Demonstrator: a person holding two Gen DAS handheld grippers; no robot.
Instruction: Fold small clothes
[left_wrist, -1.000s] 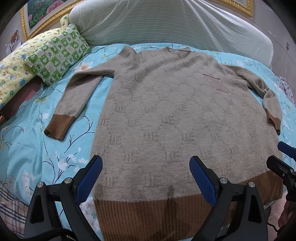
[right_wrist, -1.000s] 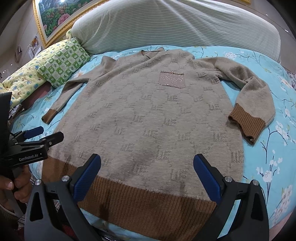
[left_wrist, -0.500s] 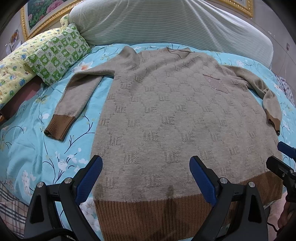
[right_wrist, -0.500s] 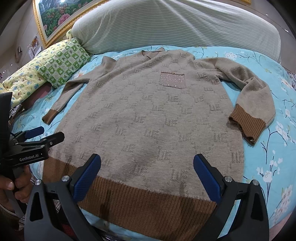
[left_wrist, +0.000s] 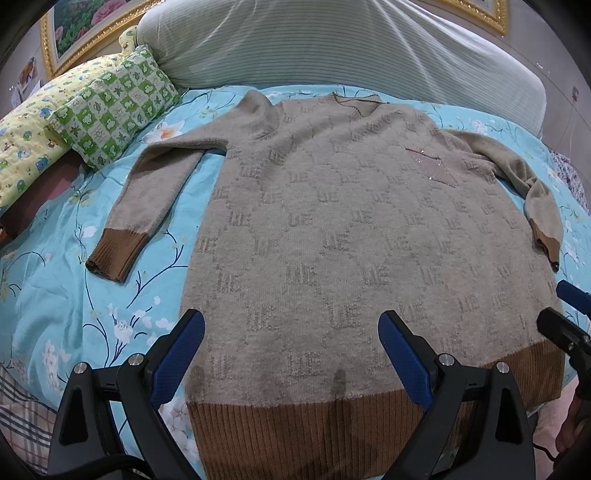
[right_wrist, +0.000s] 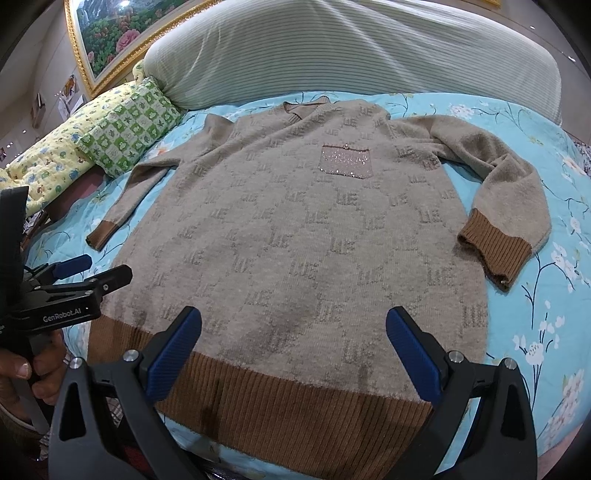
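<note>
A beige knit sweater (left_wrist: 351, 240) (right_wrist: 314, 236) with brown ribbed hem and cuffs lies flat, front up, on the bed, collar toward the headboard. A sequinned chest pocket (right_wrist: 345, 161) shows on it. Its left sleeve (left_wrist: 147, 199) lies straight out; the right sleeve (right_wrist: 506, 206) bends back toward the body. My left gripper (left_wrist: 291, 347) hovers open above the hem's left part, holding nothing. My right gripper (right_wrist: 293, 345) hovers open above the hem's right part, also holding nothing. Each gripper shows at the edge of the other's view: the right gripper (left_wrist: 570, 314) and the left gripper (right_wrist: 83, 273).
A turquoise floral bedsheet (left_wrist: 55, 295) covers the bed. A green checked pillow (left_wrist: 114, 107) and a yellow patterned pillow (left_wrist: 26, 136) lie at the far left. A long striped bolster (left_wrist: 332, 40) runs along the headboard. A person's hand (right_wrist: 22, 373) holds the left gripper.
</note>
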